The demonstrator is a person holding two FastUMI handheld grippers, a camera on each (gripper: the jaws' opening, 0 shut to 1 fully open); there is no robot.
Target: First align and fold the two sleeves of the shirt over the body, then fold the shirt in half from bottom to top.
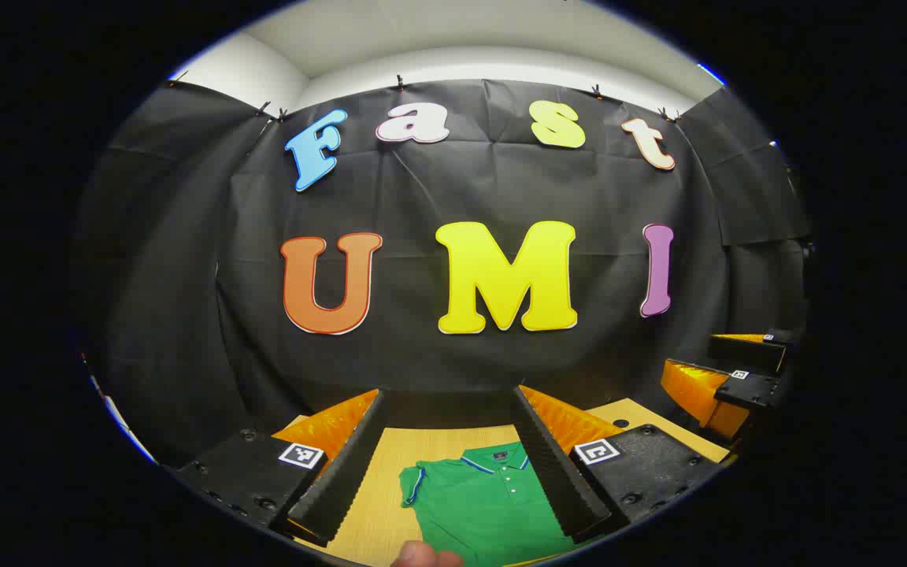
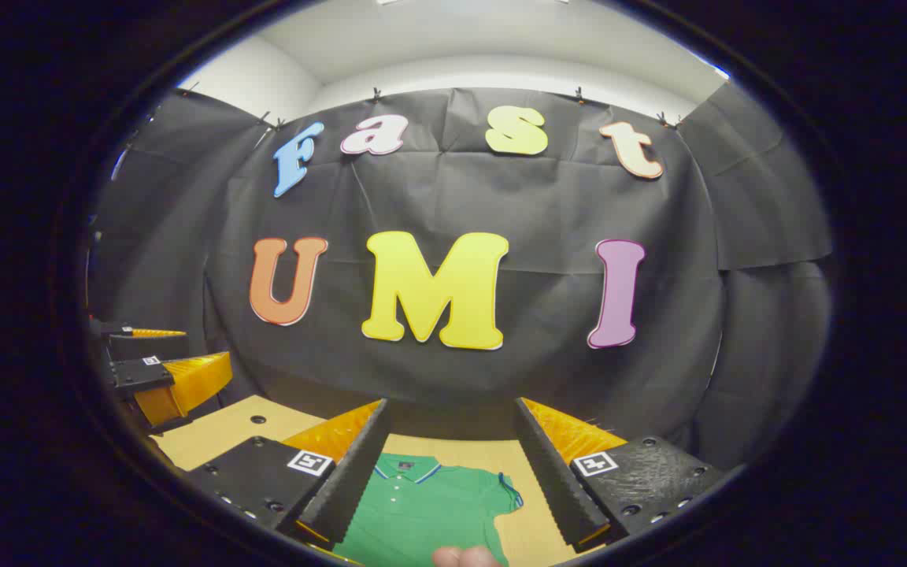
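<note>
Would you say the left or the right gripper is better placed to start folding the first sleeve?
Neither clearly. The left gripper, open, faces the shirt toward its left sleeve; the right gripper, open, faces the right sleeve. Each suits its own side.

A green short-sleeved polo shirt (image 1: pixel 485 504) (image 2: pixel 422 512) carries thin blue and white stripes along its collar and sleeve cuffs, with small pale buttons down its placket. It lies on a light yellowish wooden tabletop (image 1: pixel 386 492) (image 2: pixel 225 429) with a faint grain. Behind it hangs plain black wrinkled cloth beneath a white wall.
</note>
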